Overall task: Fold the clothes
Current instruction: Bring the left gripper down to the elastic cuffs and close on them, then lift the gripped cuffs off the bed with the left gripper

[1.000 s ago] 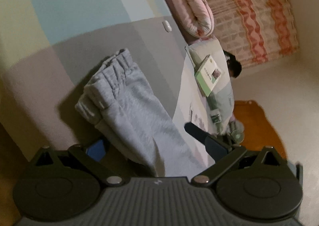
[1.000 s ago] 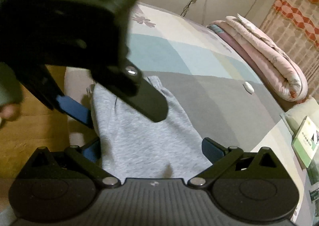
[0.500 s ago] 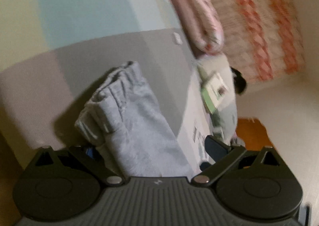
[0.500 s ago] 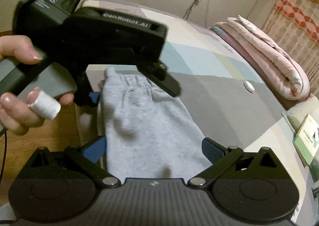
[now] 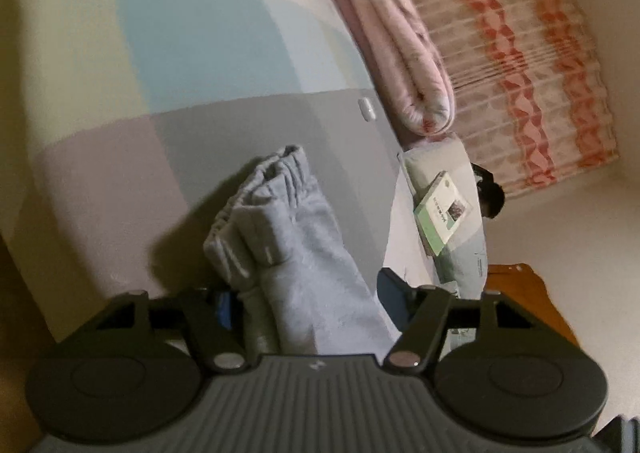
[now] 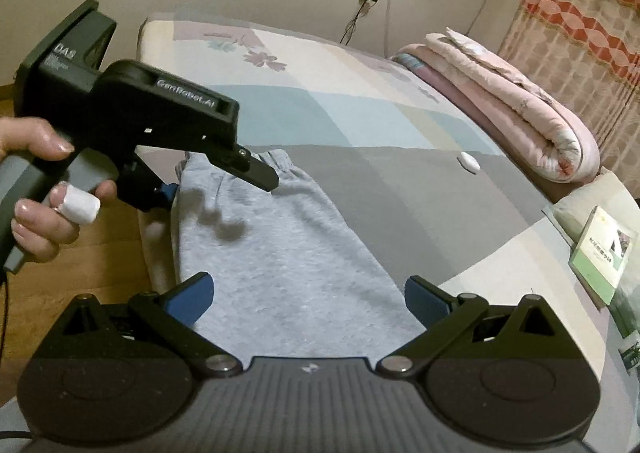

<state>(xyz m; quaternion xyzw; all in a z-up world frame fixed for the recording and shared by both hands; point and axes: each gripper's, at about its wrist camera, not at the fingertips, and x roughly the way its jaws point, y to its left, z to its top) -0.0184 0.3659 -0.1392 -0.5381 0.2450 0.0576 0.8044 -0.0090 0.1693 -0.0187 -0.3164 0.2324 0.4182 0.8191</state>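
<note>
Grey sweatpants (image 6: 280, 253) lie folded lengthwise on the patchwork bed sheet (image 6: 420, 205), waistband at the far end near the bed's left edge. A hand holds my left gripper (image 6: 220, 189) over the waistband; its fingers stand apart on either side of the cloth edge. From the left wrist view the sweatpants (image 5: 304, 237) run between the spread fingers of the left gripper (image 5: 308, 301), with bunched waistband folds ahead. My right gripper (image 6: 308, 297) is open just above the leg end of the pants, holding nothing.
A rolled pink quilt (image 6: 520, 105) lies along the far right of the bed. A small white object (image 6: 469, 162) rests on the grey patch. A green and white book (image 6: 600, 253) sits on a pillow at the right. Wooden floor (image 6: 80, 273) borders the bed's left edge.
The left gripper has drawn back from right in front of the right camera to the waistband end. The pants now sit more centred between the left fingers.
</note>
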